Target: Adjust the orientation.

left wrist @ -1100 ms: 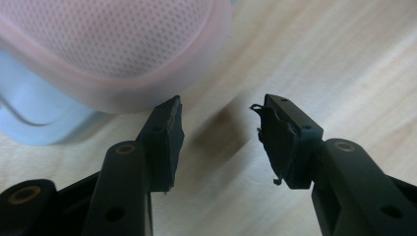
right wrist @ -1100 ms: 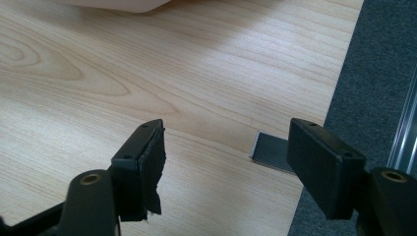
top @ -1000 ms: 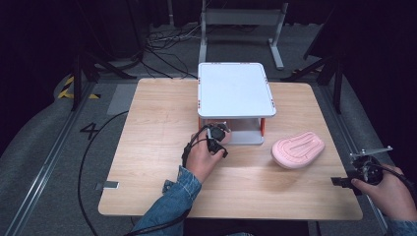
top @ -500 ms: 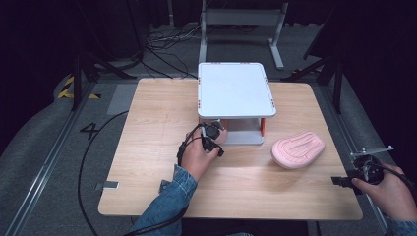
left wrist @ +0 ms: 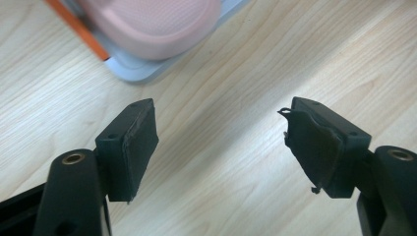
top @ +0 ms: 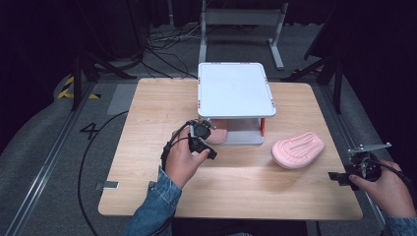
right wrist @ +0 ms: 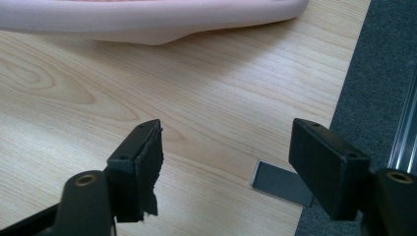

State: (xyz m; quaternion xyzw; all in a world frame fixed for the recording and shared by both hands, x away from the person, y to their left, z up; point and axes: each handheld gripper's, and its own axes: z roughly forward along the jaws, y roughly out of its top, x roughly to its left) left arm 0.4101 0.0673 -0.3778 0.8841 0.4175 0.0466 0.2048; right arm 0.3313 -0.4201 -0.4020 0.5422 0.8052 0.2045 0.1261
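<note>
The left gripper (top: 202, 138) hangs above the bench (top: 147, 123) just near of the rack (top: 235, 93); its jaws have just been opening and stand wide apart, released, with bare wood between them in the left gripper view. One pink slipper (left wrist: 150, 22) lies on the rack's lower shelf (left wrist: 142, 73), its rounded end poking out past the shelf edge, just far of the left gripper and apart from its pads (left wrist: 140, 147). The other slipper (top: 298, 149) lies on the bench right of the rack, well apart from the first. The right gripper (top: 355, 169) sits at the right near edge of the bench, jaws released and empty; the second slipper lies near it, untouched.
</note>
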